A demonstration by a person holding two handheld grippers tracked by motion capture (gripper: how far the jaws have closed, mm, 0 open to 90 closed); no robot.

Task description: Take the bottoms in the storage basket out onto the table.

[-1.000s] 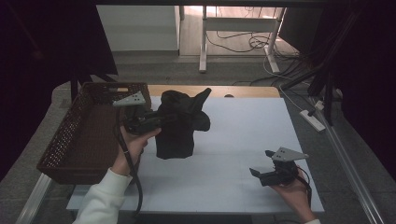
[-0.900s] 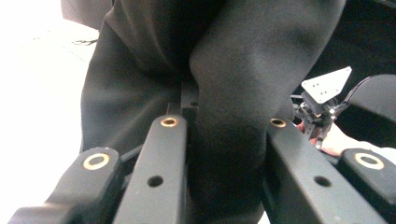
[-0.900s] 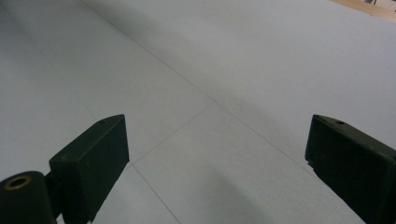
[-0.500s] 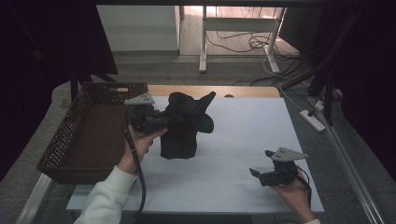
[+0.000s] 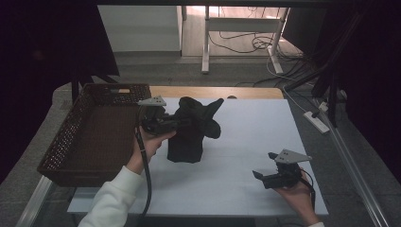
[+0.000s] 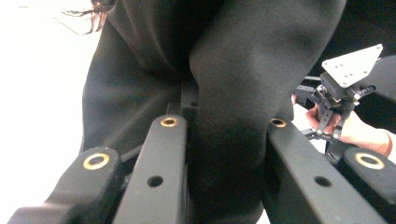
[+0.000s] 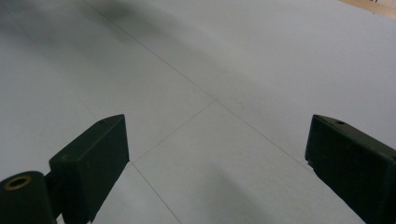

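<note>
The left gripper (image 5: 182, 124) is clamped on a fold of the black cloth (image 5: 191, 135), which hangs bunched above the white sheet (image 5: 246, 179), just right of the basket (image 5: 61, 142). In the left gripper view the fabric (image 6: 224, 93) fills the gap between the jaws. The right gripper (image 5: 265, 166) rests near the sheet's near right corner, jaws wide apart and empty. Step in hand: carrying the lifted cloth. Next move, likely: swing it left over the basket, lower, then release
</note>
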